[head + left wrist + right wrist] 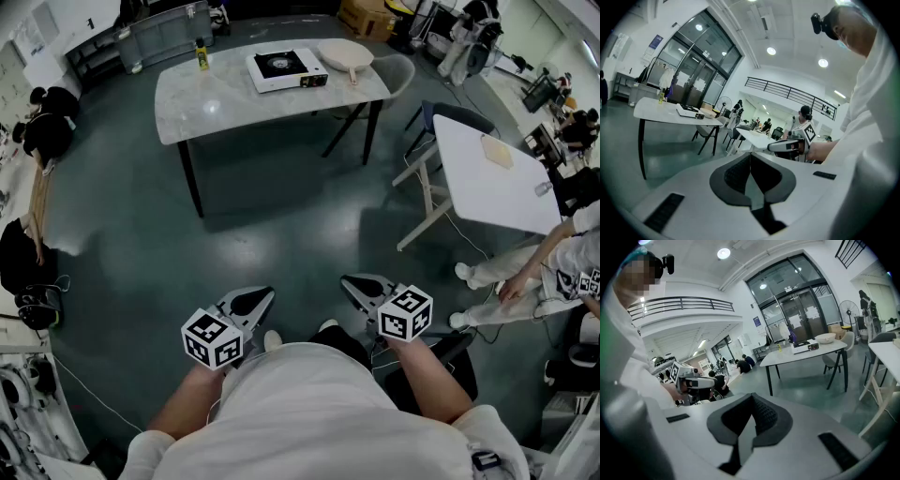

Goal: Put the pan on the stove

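Note:
Far ahead in the head view, a white portable stove (286,68) with a black burner sits on a pale marble-topped table (225,94). A light-coloured round pan (345,53) lies just right of the stove, its handle toward me. Both grippers are held close to my body, well short of the table. The left gripper (262,296) is shut and empty, and so is the right gripper (352,284). In the right gripper view the stove (806,346) and pan (826,337) stand on the distant table beyond the shut jaws. The left gripper view shows the stove (689,111) far off.
A yellow bottle (201,54) stands at the table's left back. A chair (398,70) sits behind the table's right end. A second white table (487,178) stands to the right, with a person (525,272) beside it. People sit on the floor at the left (42,122).

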Motion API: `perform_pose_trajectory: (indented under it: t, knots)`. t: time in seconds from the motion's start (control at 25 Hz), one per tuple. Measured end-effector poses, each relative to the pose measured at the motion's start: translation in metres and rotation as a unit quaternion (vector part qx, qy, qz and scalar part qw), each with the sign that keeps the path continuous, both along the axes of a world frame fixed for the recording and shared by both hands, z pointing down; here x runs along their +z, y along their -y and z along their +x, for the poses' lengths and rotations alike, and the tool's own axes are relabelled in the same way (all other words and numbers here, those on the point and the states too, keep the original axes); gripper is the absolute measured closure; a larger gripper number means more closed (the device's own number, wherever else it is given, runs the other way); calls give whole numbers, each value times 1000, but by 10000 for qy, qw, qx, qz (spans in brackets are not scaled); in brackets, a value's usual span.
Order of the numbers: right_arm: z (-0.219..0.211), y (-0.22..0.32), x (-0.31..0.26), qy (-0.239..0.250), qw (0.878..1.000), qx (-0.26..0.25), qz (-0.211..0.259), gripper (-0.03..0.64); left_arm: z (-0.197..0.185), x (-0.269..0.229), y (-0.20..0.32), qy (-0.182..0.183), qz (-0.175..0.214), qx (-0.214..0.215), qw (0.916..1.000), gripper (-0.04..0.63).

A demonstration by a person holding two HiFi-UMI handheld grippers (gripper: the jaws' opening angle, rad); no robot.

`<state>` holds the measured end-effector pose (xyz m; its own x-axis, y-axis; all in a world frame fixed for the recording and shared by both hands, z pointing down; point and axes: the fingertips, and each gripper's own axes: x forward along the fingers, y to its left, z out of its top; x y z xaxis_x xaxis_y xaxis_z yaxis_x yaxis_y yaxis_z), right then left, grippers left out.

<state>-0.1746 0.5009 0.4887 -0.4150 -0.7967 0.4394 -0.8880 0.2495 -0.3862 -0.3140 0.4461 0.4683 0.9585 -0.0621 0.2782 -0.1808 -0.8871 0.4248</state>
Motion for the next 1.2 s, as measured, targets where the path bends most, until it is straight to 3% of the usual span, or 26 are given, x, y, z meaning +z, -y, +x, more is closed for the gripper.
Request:
perform_pose_trajectory:
  t: [0.16, 0.32, 0.92, 1.0, 1.2]
  knots:
    - [-12, 19, 3, 39, 10000, -56, -20, 612, -5, 1, 21, -39, -49, 0, 10000, 577]
    - [6, 40, 8, 68, 9999, -73, -51, 612, 15, 8, 42, 31, -44, 34, 10000, 577]
    - [194, 187, 3, 829, 9963, -37, 242, 609, 193, -17, 165, 500, 305, 28, 9983, 577]
    - [215, 199, 10, 936, 9954, -5, 186, 581, 216, -19, 174, 503, 344, 88, 9981, 577]
    - [237, 226, 24, 1125, 9937, 18, -8, 561, 234, -16, 199, 588, 194, 25, 9981, 577]
